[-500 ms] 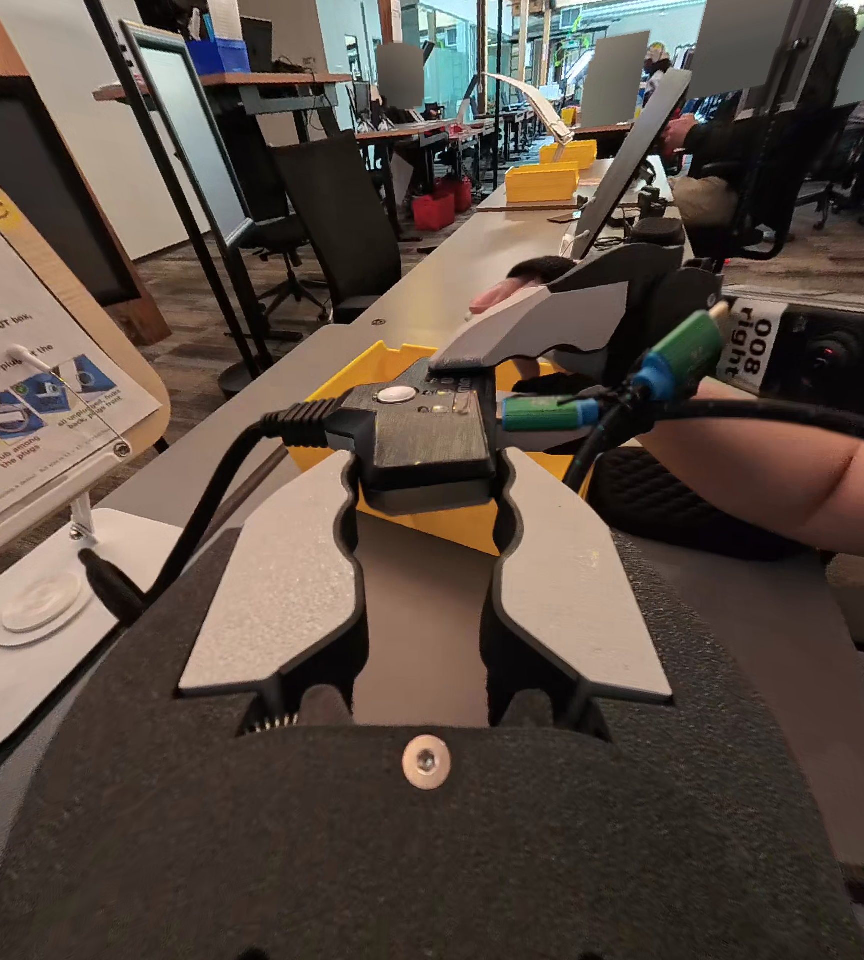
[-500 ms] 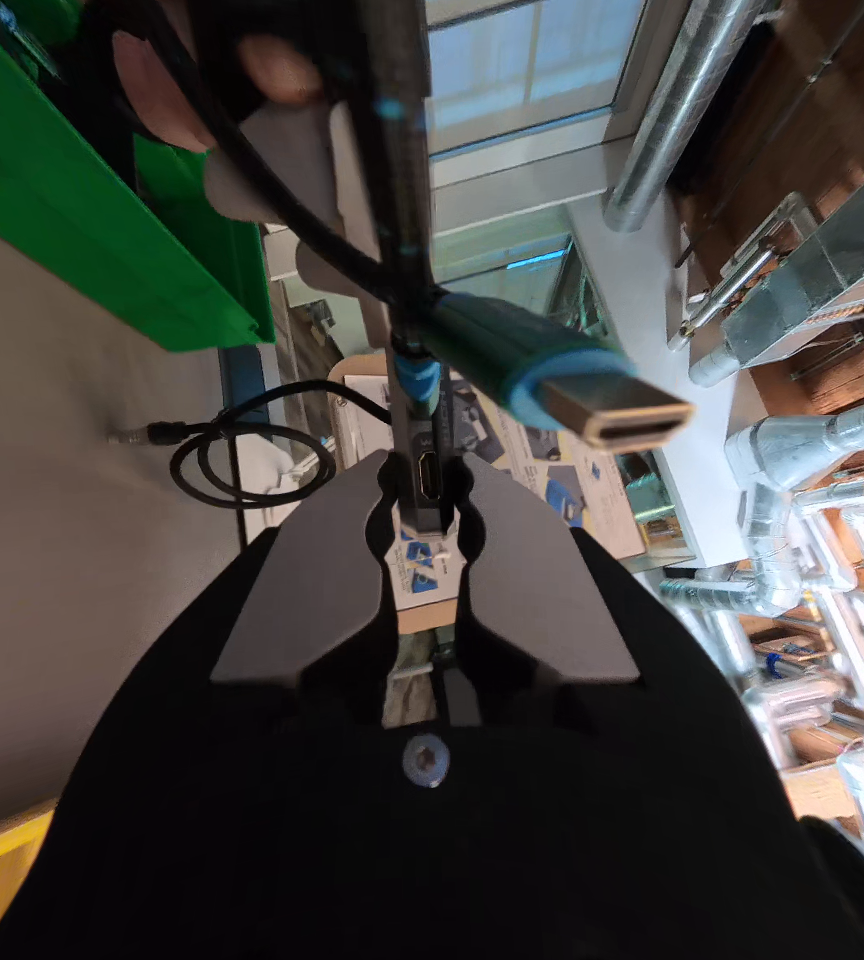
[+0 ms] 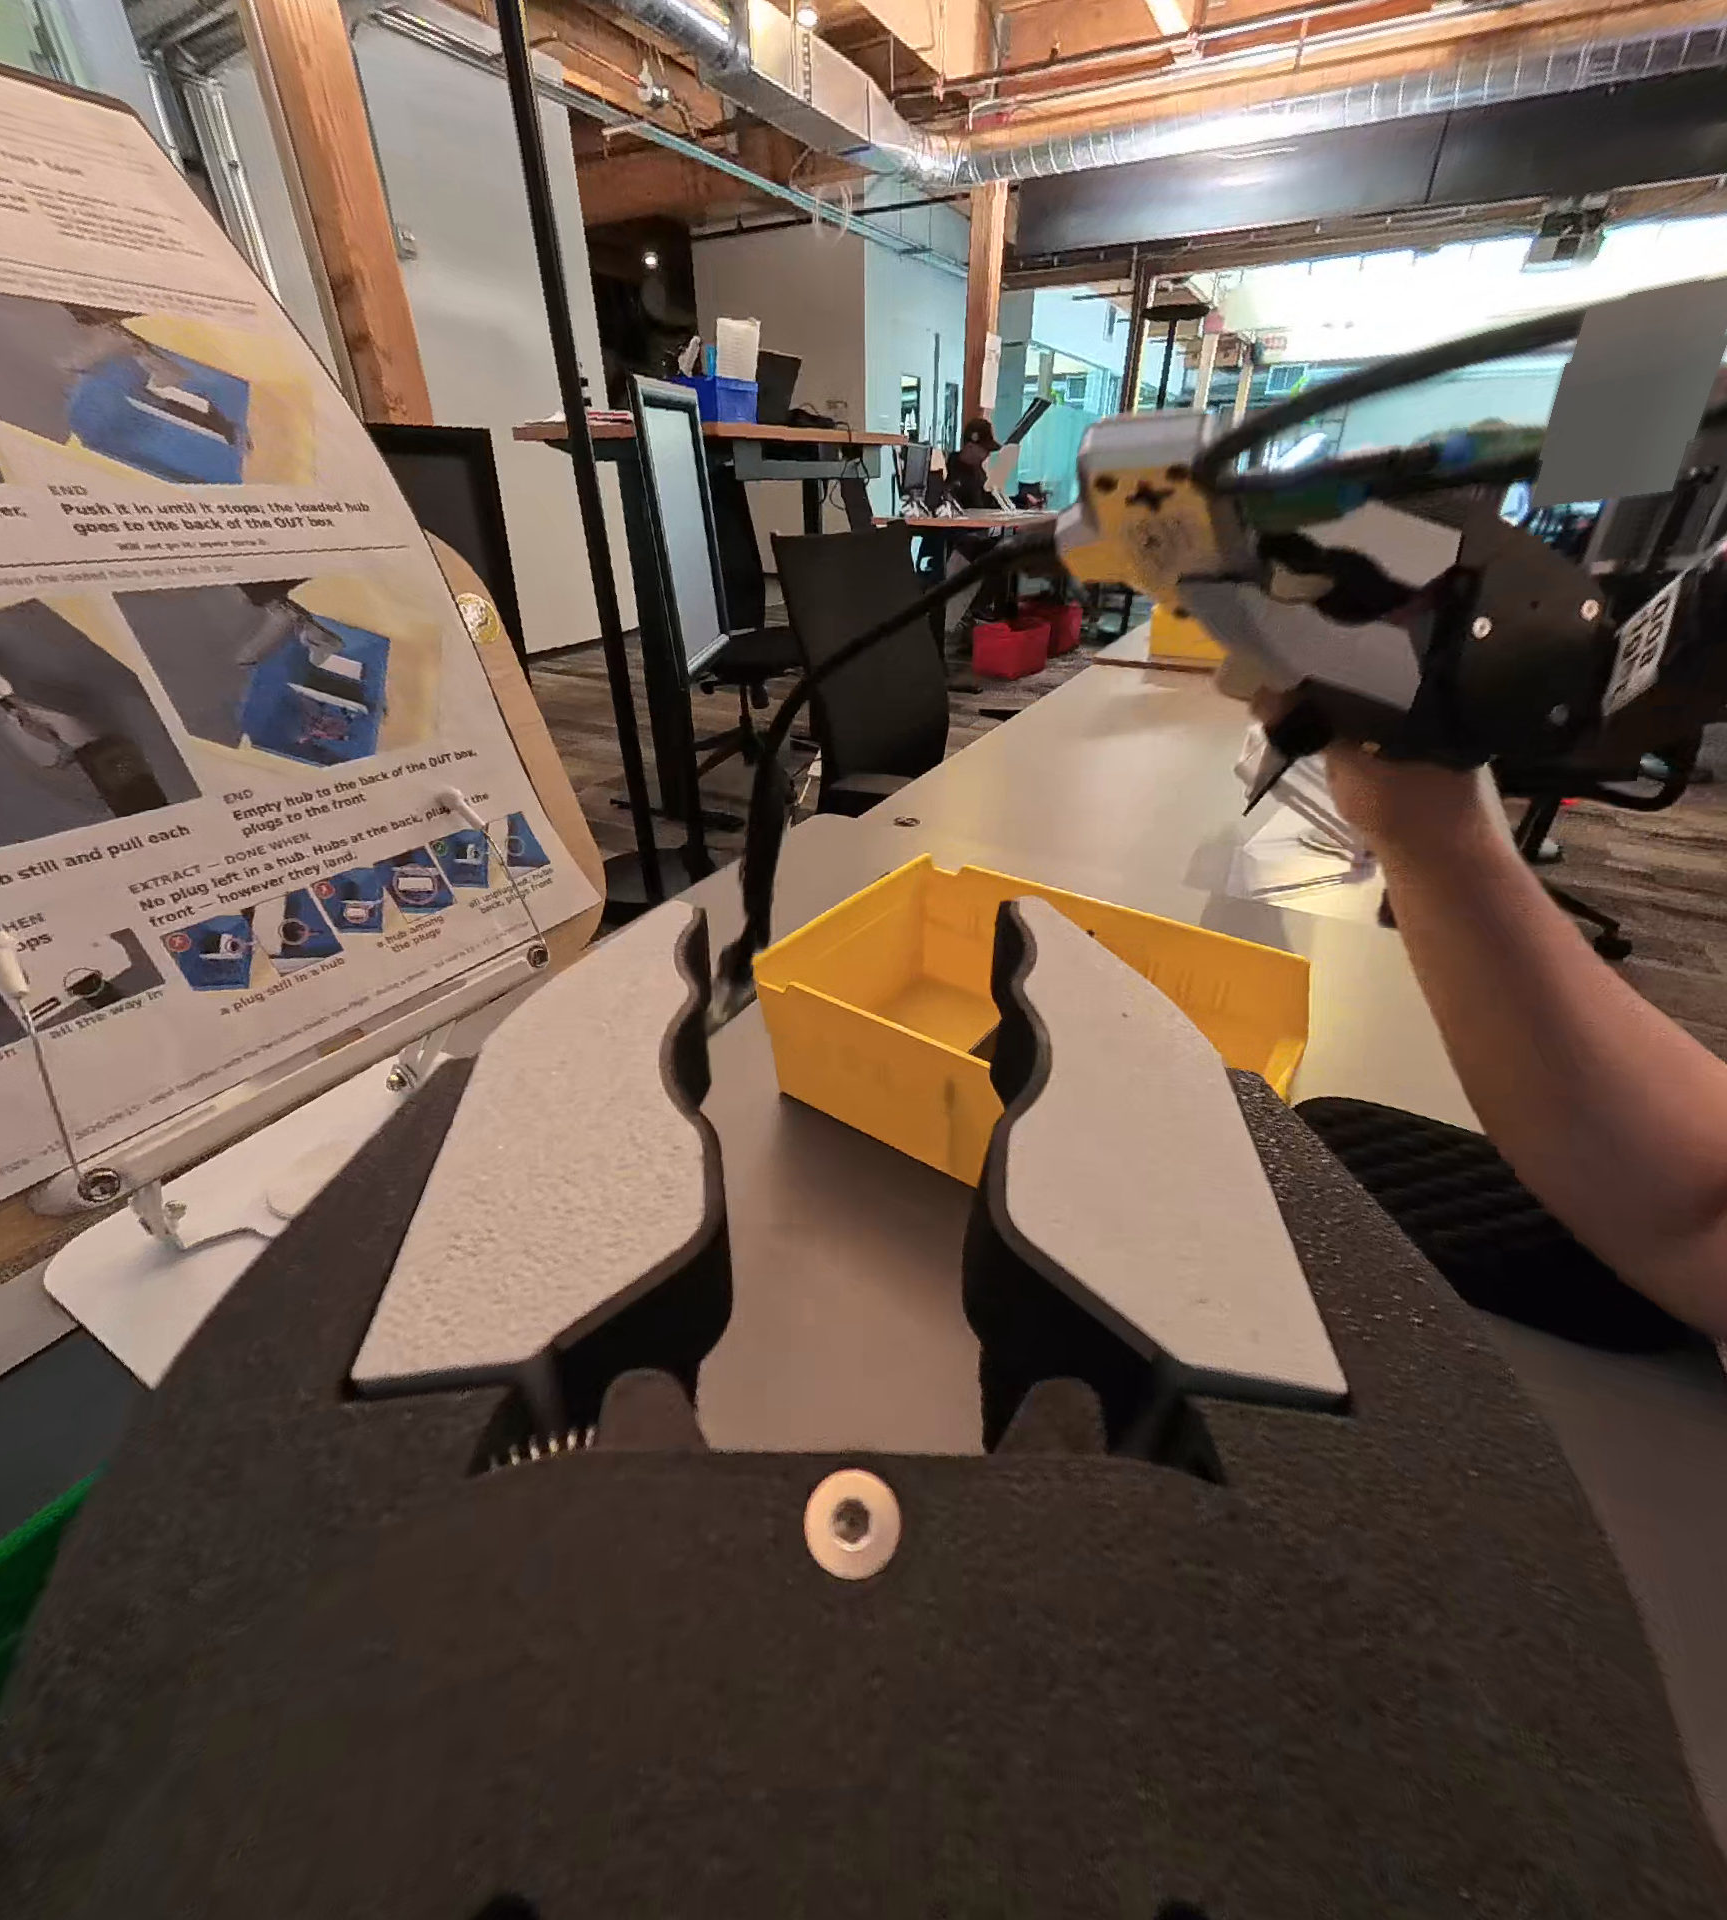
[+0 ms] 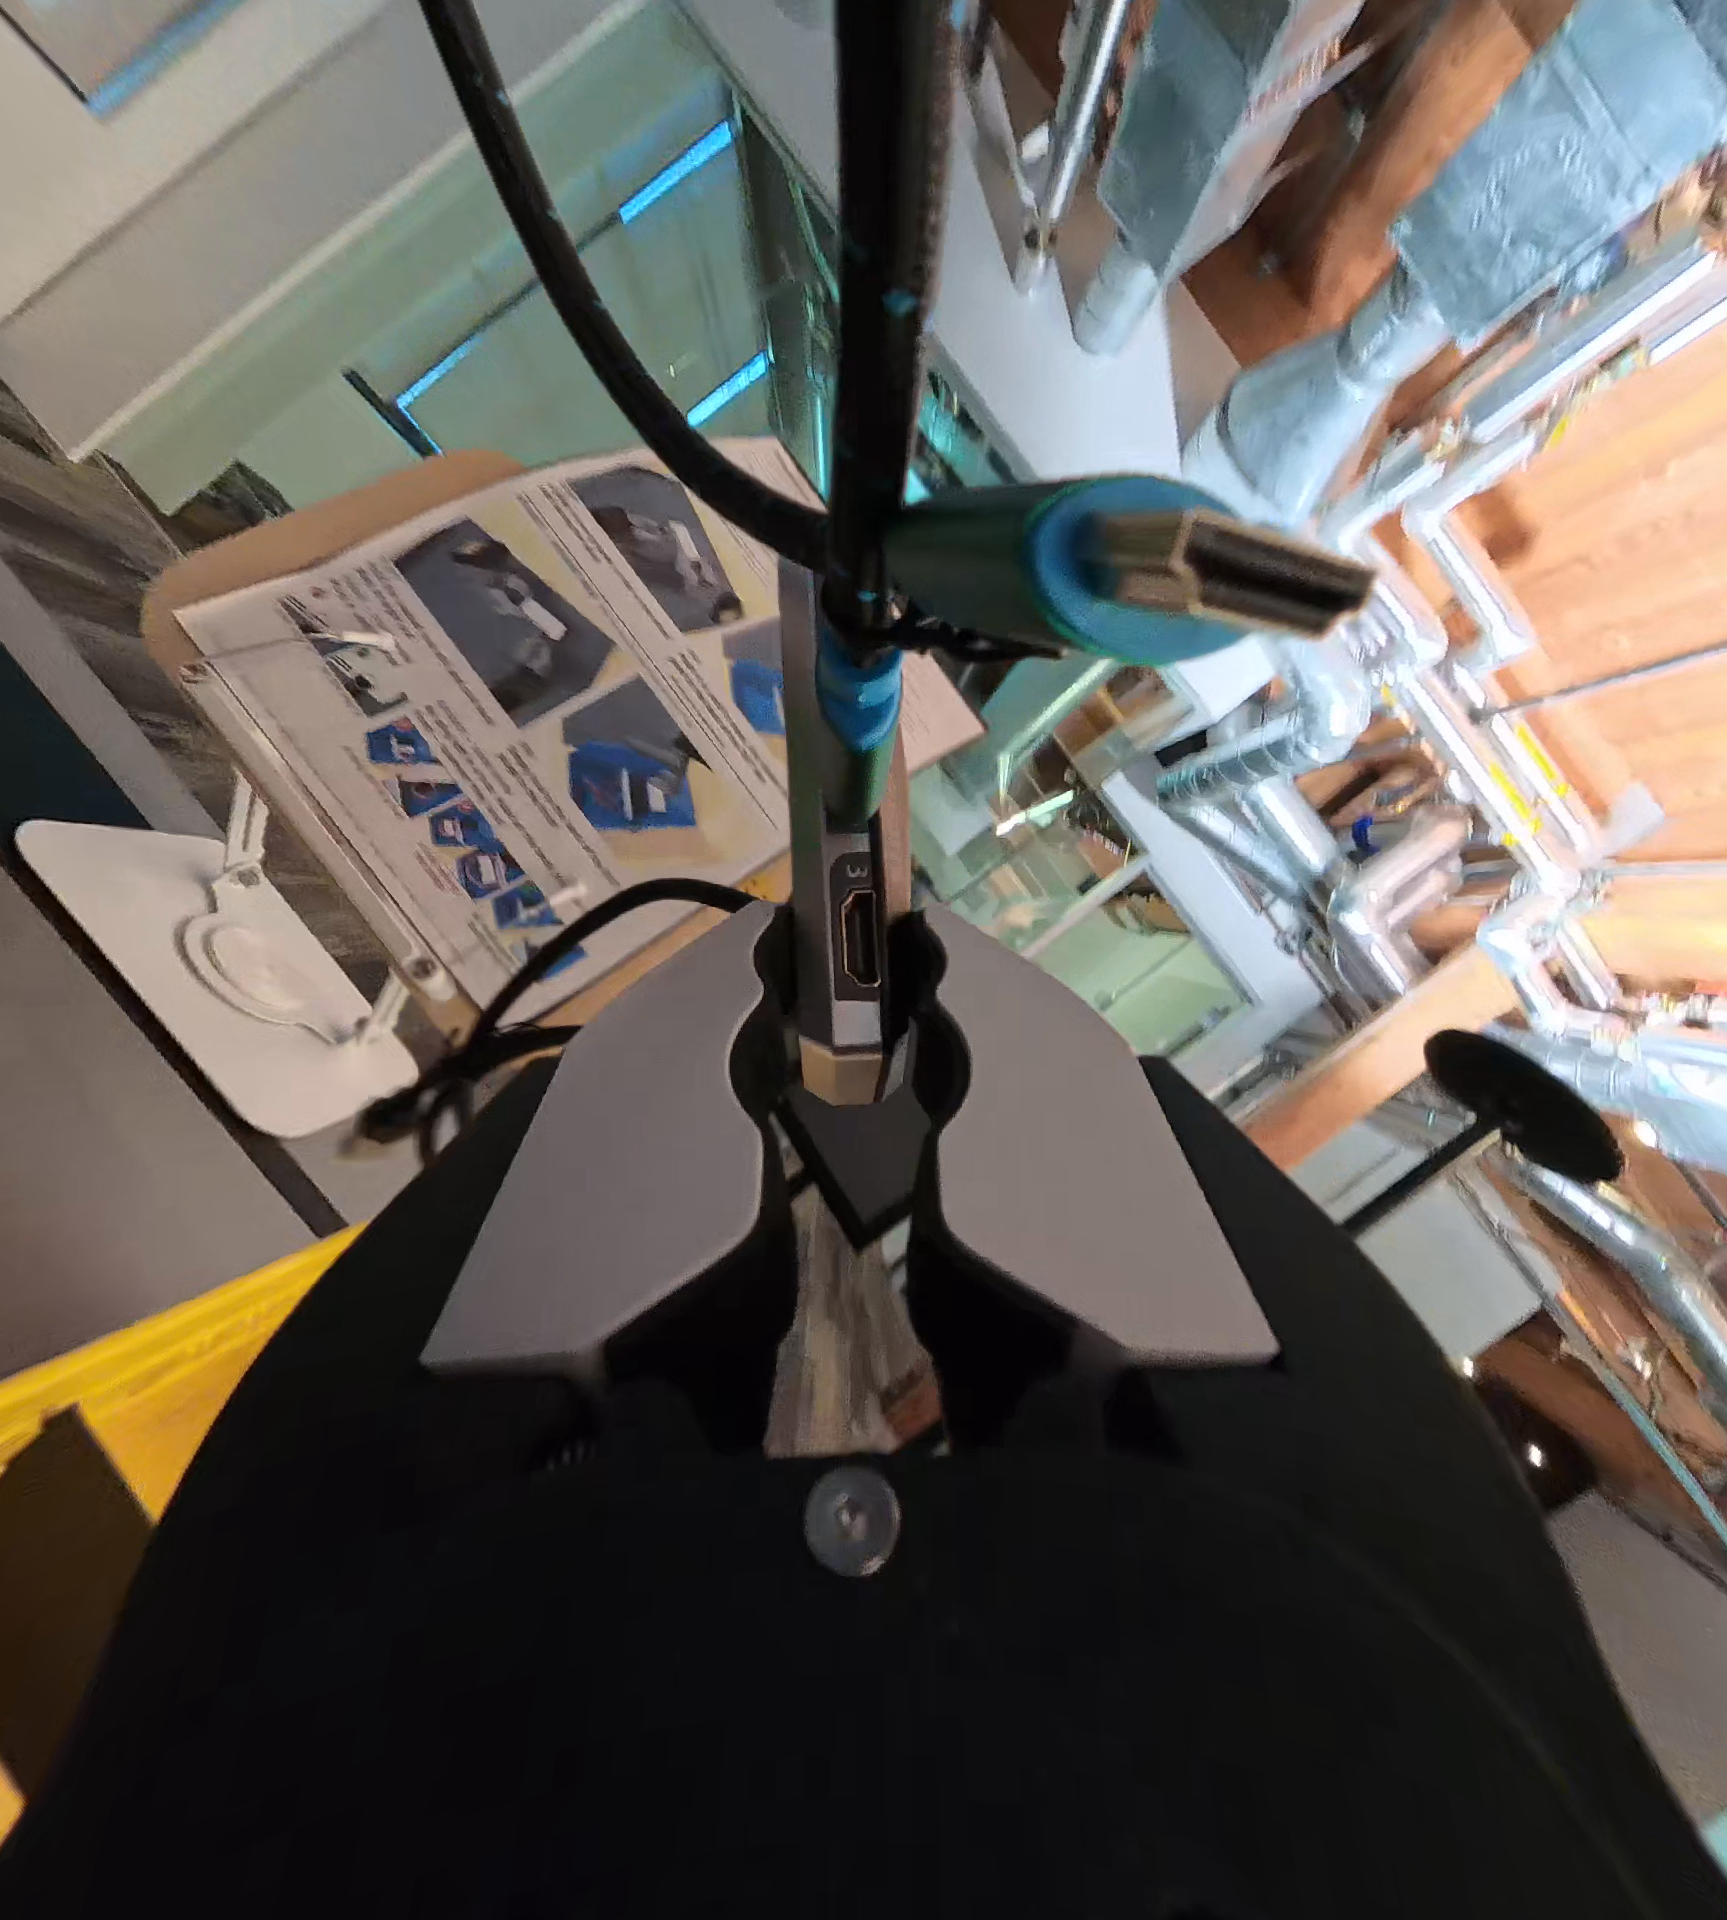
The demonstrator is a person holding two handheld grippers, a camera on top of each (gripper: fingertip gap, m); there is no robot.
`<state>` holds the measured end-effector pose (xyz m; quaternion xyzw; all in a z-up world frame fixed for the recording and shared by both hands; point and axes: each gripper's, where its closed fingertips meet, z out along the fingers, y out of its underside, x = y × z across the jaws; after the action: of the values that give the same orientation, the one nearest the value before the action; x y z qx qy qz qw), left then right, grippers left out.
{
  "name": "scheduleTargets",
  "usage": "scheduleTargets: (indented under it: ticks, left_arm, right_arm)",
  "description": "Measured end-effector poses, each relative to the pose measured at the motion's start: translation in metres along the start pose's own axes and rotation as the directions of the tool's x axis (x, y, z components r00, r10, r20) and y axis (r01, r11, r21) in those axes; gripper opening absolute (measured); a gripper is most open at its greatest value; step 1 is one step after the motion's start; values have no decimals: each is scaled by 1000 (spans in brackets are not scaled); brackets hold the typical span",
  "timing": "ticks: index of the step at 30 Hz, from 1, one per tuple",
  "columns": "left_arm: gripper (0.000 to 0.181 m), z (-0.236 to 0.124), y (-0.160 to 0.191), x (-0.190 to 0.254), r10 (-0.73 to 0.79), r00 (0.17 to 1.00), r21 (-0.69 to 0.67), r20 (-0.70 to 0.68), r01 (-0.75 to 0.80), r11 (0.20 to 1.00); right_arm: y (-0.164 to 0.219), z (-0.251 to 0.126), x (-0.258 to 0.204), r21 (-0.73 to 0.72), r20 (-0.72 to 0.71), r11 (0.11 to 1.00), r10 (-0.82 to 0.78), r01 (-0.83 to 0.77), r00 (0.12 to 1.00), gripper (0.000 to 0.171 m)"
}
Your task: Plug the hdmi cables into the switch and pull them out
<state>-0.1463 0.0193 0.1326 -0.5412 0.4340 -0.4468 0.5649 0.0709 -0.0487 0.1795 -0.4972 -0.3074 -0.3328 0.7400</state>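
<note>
Right gripper (image 4: 843, 987) clamps the slim metal switch (image 4: 854, 935); left gripper (image 3: 854, 997) gapes, empty, before a yellow plastic bin (image 3: 869, 1029).

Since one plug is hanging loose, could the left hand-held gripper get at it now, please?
Probably yes: the left hand-held gripper is open and empty, and the loose HDMI plug dangles unobstructed beside the switch.
</note>
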Motion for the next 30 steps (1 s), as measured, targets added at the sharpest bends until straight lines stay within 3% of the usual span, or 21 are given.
scheduleTargets:
  ticks: [6,11,23,30]
  left_arm:
    - [52,12,19,6,-5,1000,-94,-19,3,996]
    - [52,17,27,10,-11,999,-133,-33,7,991]
    - [53,21,34,14,-3,999,-166,-44,-4,986]
    - [53,25,44,15,-3,999,-201,-50,-7,980]
  right_arm:
    - [21,-18,37,-184,-47,982,27,-35,999,21]
    - [24,-27,48,-236,-62,970,48,-62,997,21]
    - [5,-45,71,-164,-132,979,100,-122,986,20]
    - [60,-17,38,-298,17,925,250,-234,968,21]
